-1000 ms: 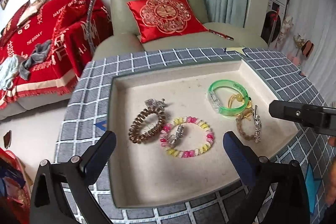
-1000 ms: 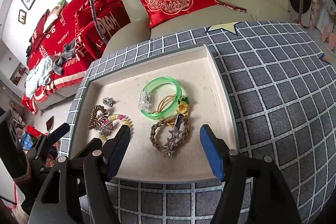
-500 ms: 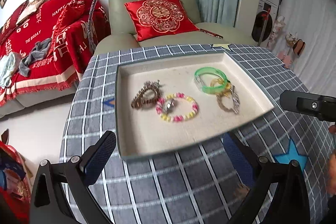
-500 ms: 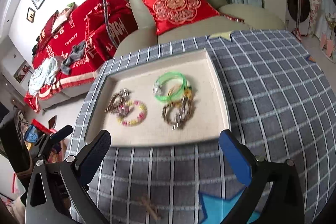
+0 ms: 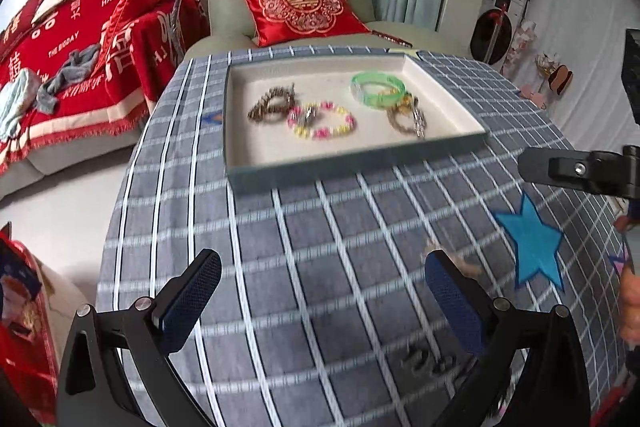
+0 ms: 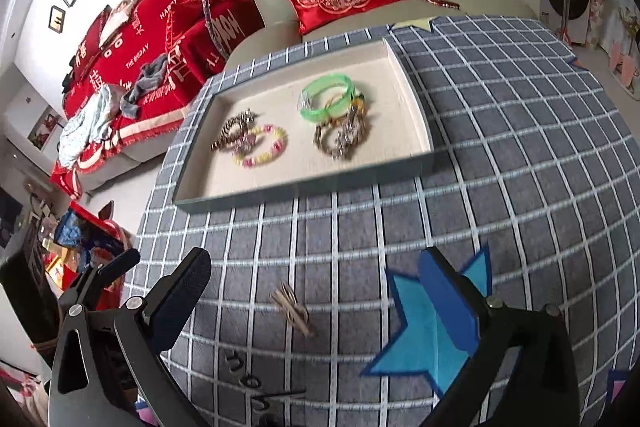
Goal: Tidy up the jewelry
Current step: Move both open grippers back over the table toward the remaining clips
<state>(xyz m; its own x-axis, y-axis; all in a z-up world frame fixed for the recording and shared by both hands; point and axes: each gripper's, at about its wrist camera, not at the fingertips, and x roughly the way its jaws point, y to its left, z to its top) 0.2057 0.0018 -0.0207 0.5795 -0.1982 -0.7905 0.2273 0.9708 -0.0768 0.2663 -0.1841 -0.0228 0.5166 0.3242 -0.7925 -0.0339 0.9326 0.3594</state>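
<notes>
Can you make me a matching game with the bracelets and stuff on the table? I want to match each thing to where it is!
Things:
1. green bangle
2. pink and yellow bead bracelet
3. wooden clip
4. blue star

Places:
A. loose on the checked cloth, outside the tray
B. in the tray, far right part
C. sewn on the cloth, under the right tool
D. in the tray, left half

Pairs: 1-B, 2-D, 3-A, 4-C
</notes>
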